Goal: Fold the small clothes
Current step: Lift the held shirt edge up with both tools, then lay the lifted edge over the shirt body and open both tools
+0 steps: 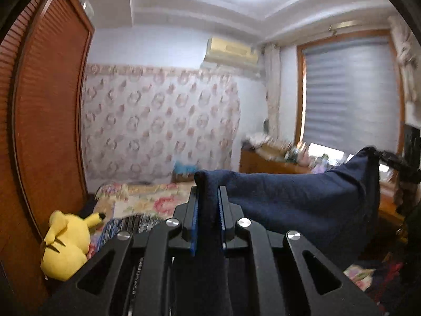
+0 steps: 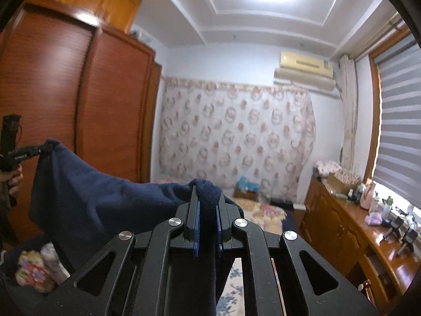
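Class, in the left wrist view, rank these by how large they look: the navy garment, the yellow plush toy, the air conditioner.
1. navy garment, though nearness to the camera inflates it
2. yellow plush toy
3. air conditioner, though it hangs farthest off

Left gripper (image 1: 209,194) clamped on a corner of navy cloth (image 1: 302,197), held up in the air. Far corner pinched by right gripper (image 1: 379,155) at the right edge. Below left, yellow plush toy (image 1: 65,247) beside wooden wardrobe (image 1: 50,110), on floral bedspread (image 1: 147,200).

Cloth (image 1: 302,200) between both claws, bed (image 1: 147,197) below, plush toy (image 1: 65,247) apparently at its left edge.
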The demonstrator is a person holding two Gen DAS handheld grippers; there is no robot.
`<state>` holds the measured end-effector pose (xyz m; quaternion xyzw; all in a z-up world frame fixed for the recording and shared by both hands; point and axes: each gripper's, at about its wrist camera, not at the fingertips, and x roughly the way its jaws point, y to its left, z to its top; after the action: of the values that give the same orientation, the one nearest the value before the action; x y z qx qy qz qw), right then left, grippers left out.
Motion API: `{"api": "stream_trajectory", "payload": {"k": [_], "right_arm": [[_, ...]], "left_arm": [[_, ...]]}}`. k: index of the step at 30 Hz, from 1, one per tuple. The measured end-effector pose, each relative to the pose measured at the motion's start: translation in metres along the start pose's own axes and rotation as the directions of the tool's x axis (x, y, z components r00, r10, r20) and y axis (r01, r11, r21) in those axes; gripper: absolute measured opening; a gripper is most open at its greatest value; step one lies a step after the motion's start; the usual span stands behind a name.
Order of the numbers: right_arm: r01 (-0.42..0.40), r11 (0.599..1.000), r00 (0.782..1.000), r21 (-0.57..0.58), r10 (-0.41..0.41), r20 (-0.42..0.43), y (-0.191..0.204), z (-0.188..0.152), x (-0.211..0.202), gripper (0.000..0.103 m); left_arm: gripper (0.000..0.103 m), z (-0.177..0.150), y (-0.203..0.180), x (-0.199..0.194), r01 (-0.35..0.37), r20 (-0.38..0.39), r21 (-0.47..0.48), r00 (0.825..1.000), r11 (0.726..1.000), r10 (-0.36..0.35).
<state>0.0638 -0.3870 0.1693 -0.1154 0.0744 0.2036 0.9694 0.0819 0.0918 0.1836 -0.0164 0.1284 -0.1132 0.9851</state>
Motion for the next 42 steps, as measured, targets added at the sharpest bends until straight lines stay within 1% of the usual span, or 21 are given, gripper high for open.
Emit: {"api": "stream_trajectory", "payload": {"k": [2, 4, 5, 6, 8, 9, 10, 11, 13, 15, 18, 20, 22, 26, 27, 28, 30, 31, 33, 37, 42], "right_arm": [[-0.003, 1.000, 0.999, 0.003, 0.003, -0.051, -0.009, -0.015, 0.037, 0.007], [-0.009, 1.000, 0.993, 0.003, 0.010, -0.116, -0.018, -0.043, 0.094, 0.007], [-0.014, 1.000, 0.990, 0.008, 0.015, -0.140, -0.022, -0.054, 0.114, 0.007], [-0.016, 1.000, 0.983, 0.013, 0.019, -0.183, -0.026, -0.072, 0.150, 0.007], [-0.016, 1.000, 0.971, 0.003, 0.016, -0.240, -0.032, -0.100, 0.195, 0.007], [-0.011, 1.000, 0.961, -0.002, 0.010, -0.278, -0.034, -0.118, 0.228, 0.007], [-0.008, 1.000, 0.951, 0.005, 0.010, -0.308, -0.037, -0.132, 0.249, 0.007], [-0.009, 1.000, 0.939, 0.012, 0.012, -0.344, -0.039, -0.147, 0.272, 0.007], [0.001, 1.000, 0.924, 0.005, 0.001, -0.381, -0.042, -0.168, 0.306, 0.007], [0.004, 1.000, 0.916, 0.029, 0.008, -0.401, -0.048, -0.182, 0.328, 0.007], [0.019, 0.998, 0.907, 0.067, 0.012, -0.421, -0.063, -0.197, 0.355, 0.007], [0.027, 0.997, 0.899, 0.076, 0.009, -0.437, -0.068, -0.200, 0.367, 0.007], [0.029, 0.997, 0.891, 0.069, 0.006, -0.455, -0.071, -0.206, 0.378, 0.007], [0.039, 0.997, 0.873, 0.061, -0.004, -0.487, -0.065, -0.213, 0.387, 0.008], [0.046, 0.997, 0.867, 0.064, -0.008, -0.498, -0.065, -0.215, 0.390, 0.010], [0.055, 0.996, 0.858, 0.065, -0.014, -0.514, -0.065, -0.218, 0.392, 0.016], [0.078, 0.995, 0.846, 0.061, -0.033, -0.532, -0.066, -0.220, 0.393, 0.022], [0.079, 0.995, 0.844, 0.068, -0.030, -0.535, -0.067, -0.220, 0.392, 0.028], [0.088, 0.992, 0.845, 0.085, -0.030, -0.534, -0.070, -0.220, 0.385, 0.037], [0.084, 0.990, 0.851, 0.110, -0.014, -0.525, -0.069, -0.220, 0.359, 0.039], [0.033, 0.995, 0.837, 0.098, 0.026, -0.547, -0.053, -0.234, 0.312, 0.040]], "left_arm": [[0.011, -0.017, 0.004, 0.044, -0.030, -0.052, 0.029, 0.998, 0.999, 0.032], [0.011, -0.042, 0.012, 0.099, -0.055, -0.125, 0.031, 0.990, 0.998, 0.058], [0.011, -0.052, 0.015, 0.121, -0.061, -0.154, 0.024, 0.986, 0.998, 0.064], [0.011, -0.064, 0.019, 0.143, -0.067, -0.181, 0.019, 0.981, 0.998, 0.070], [0.011, -0.086, 0.023, 0.185, -0.091, -0.231, 0.033, 0.968, 0.995, 0.096], [0.011, -0.092, 0.022, 0.200, -0.096, -0.254, 0.043, 0.962, 0.994, 0.104], [0.011, -0.099, 0.022, 0.217, -0.100, -0.282, 0.048, 0.953, 0.994, 0.109], [0.011, -0.104, 0.021, 0.229, -0.103, -0.303, 0.046, 0.946, 0.994, 0.112], [0.012, -0.110, 0.022, 0.247, -0.108, -0.320, 0.053, 0.940, 0.993, 0.119], [0.013, -0.114, 0.024, 0.257, -0.113, -0.336, 0.055, 0.934, 0.992, 0.125], [0.015, -0.118, 0.029, 0.267, -0.108, -0.360, 0.033, 0.926, 0.994, 0.112], [0.016, -0.116, 0.033, 0.268, -0.107, -0.363, 0.031, 0.925, 0.994, 0.111], [0.018, -0.113, 0.036, 0.268, -0.120, -0.355, 0.049, 0.926, 0.992, 0.129], [0.026, -0.107, 0.036, 0.261, -0.110, -0.353, 0.064, 0.927, 0.992, 0.125], [0.032, -0.108, 0.038, 0.260, -0.101, -0.354, 0.063, 0.928, 0.993, 0.117], [0.035, -0.109, 0.036, 0.256, -0.089, -0.357, 0.061, 0.928, 0.994, 0.105], [0.042, -0.112, 0.032, 0.246, -0.065, -0.365, 0.058, 0.927, 0.996, 0.082], [0.044, -0.114, 0.031, 0.243, -0.056, -0.371, 0.056, 0.926, 0.997, 0.073], [0.057, -0.122, 0.026, 0.230, -0.031, -0.387, 0.051, 0.921, 0.998, 0.048], [0.057, -0.142, 0.017, 0.207, -0.008, -0.421, 0.046, 0.907, 0.999, 0.027], [0.057, -0.173, 0.008, 0.177, -0.012, -0.470, 0.067, 0.882, 0.998, 0.042]]}}
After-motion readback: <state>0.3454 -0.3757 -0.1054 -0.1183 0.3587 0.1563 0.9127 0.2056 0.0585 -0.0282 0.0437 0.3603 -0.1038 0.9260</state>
